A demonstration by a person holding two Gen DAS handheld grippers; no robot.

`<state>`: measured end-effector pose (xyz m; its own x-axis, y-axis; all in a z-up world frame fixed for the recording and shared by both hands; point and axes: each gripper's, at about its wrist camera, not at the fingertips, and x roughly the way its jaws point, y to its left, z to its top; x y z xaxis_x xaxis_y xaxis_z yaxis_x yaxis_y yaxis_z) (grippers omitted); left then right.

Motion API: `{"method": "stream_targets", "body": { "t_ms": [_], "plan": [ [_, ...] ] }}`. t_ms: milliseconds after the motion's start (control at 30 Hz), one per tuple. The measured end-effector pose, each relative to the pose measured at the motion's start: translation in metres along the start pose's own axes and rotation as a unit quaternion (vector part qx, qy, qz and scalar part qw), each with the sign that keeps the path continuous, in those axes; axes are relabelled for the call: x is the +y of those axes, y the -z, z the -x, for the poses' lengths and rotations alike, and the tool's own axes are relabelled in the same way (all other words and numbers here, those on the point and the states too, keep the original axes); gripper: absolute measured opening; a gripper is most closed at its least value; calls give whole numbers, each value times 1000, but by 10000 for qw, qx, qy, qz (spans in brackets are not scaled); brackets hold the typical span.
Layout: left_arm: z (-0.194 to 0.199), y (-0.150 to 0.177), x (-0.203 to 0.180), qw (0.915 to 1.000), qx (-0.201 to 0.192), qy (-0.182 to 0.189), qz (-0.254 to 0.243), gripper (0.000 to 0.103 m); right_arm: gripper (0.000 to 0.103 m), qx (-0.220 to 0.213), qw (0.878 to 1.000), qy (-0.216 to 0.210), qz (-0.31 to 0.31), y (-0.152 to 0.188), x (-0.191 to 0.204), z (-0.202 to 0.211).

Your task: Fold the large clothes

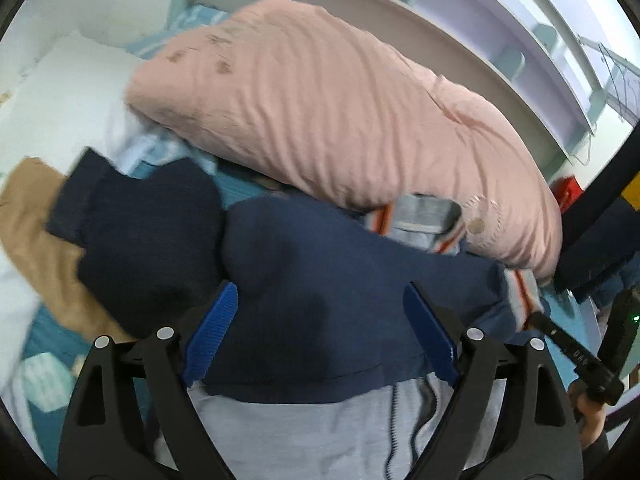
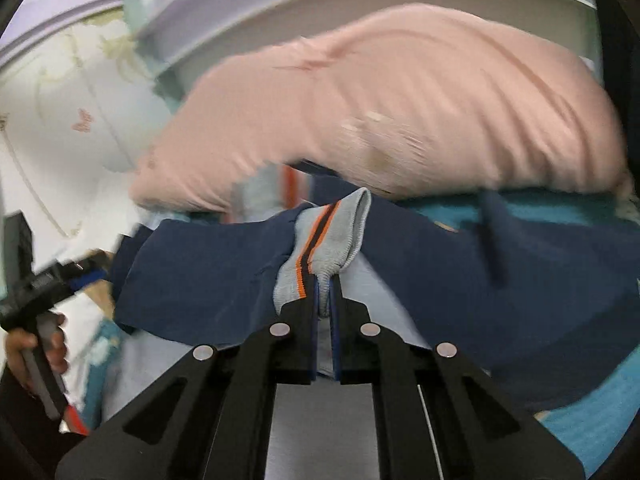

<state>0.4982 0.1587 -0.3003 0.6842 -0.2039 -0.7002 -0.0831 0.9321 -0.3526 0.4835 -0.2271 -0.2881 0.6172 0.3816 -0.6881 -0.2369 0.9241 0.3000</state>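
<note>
Up at the back, a big pink pillow (image 1: 340,108) fills most of the bed, lying along the pale headboard (image 1: 460,40). In front of it a navy-and-grey sweatshirt (image 1: 320,280) is spread over the teal bedsheet (image 2: 580,432), with a darker navy garment (image 1: 140,232) and a tan one (image 1: 36,232) piled to its left. The left gripper (image 1: 320,328) stands wide, its blue pads (image 1: 214,332) either side of the navy cloth and pressing on nothing. The right gripper (image 2: 325,300) is pinched tight on the sweatshirt's grey cuff (image 2: 332,236) with its orange and black stripe, the cuff bunching upward out of the jaws. Open sheet shows only at the right edge of the right wrist view and in a small patch at lower left of the left wrist view. Both views are blurred.
</note>
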Motion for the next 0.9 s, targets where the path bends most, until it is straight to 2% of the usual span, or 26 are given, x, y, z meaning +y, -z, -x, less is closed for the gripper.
{"method": "stream_targets", "body": {
  "t_ms": [100,233,300,367,400,433,467,533,633,667,733,800,867,900],
  "plan": [
    [-26,4,-20,9996,180,184,-80,85,5,287,9993,241,-55,13,-23,-17],
    [-58,13,-38,9987,348,182,-339,85,6,663,9969,352,-238,34,-55,-33],
    [-85,21,-40,9965,644,-11,-535,86,7,869,9946,360,-445,41,-62,-44],
    [-117,32,-30,9918,1129,-363,-484,85,8,796,9948,207,-593,47,-70,-43],
    [-128,37,-22,9896,1341,-381,-357,85,9,752,9950,120,-648,48,-71,-40],
    [-134,40,-19,9890,1387,-372,-342,86,10,704,9951,32,-692,49,-74,-36],
    [-135,42,-21,9886,1359,-412,-493,86,15,630,9949,-108,-776,48,-75,-33],
    [-136,44,-30,9867,1354,-536,-730,89,17,410,9927,-392,-1060,49,-88,-16],
    [-127,39,-39,9888,1263,-490,-630,89,19,67,9868,-616,-1495,48,-109,11],
    [-118,36,-46,9911,1103,-440,-596,89,33,-47,9851,-574,-1618,46,-115,20],
    [-101,32,-65,9932,773,-386,-782,89,50,-500,9803,-292,-1889,41,-136,47],
    [-89,33,-93,9933,583,-102,-996,89,50,-969,9674,-26,-2340,38,-171,74],
    [-87,40,-125,9904,614,225,-1218,89,50,-1175,9513,277,-2835,35,-210,88],
    [-89,45,-140,9884,649,367,-1320,89,50,-1311,9385,391,-3171,36,-235,94]
  ]
}}
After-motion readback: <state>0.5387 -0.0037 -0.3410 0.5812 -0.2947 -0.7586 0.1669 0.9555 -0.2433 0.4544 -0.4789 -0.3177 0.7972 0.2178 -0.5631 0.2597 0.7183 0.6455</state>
